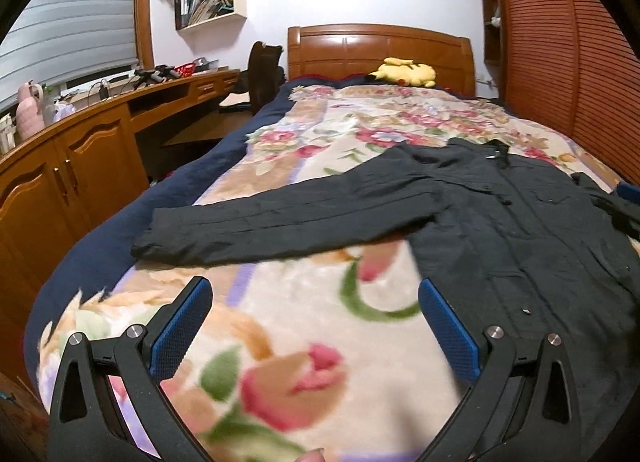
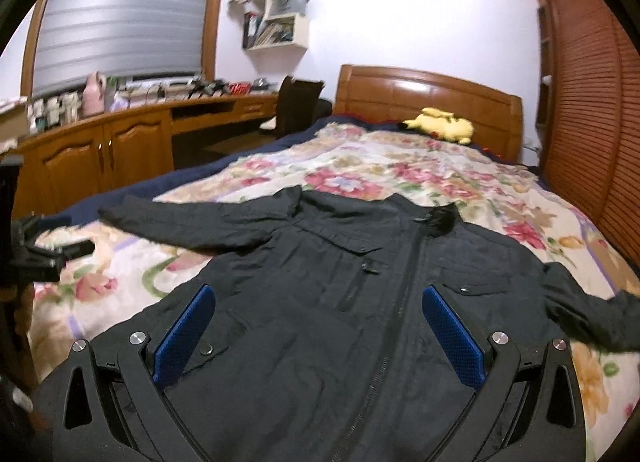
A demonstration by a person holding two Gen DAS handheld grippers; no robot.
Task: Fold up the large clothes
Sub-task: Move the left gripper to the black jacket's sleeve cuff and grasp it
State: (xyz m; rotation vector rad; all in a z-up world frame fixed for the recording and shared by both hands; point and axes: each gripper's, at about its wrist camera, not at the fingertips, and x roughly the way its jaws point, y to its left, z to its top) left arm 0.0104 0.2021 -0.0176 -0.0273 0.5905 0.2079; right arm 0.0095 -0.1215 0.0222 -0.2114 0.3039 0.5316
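While both grippers hover empty, a dark jacket (image 2: 360,282) lies flat on the floral blanket (image 1: 304,342).
Left gripper (image 1: 315,298) and right gripper (image 2: 319,304): fingers spread wide.

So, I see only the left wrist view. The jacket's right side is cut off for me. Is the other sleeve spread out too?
Observer: Yes. In the right wrist view that sleeve lies stretched out across the blanket, toward the wardrobe side.
Operator: And where is the right gripper? I cannot see it.
Observer: The right gripper is open, over the lower front of the jacket, holding nothing.
Operator: Is the front closed?
Observer: It looks closed; the zipper line runs up the middle to the collar.
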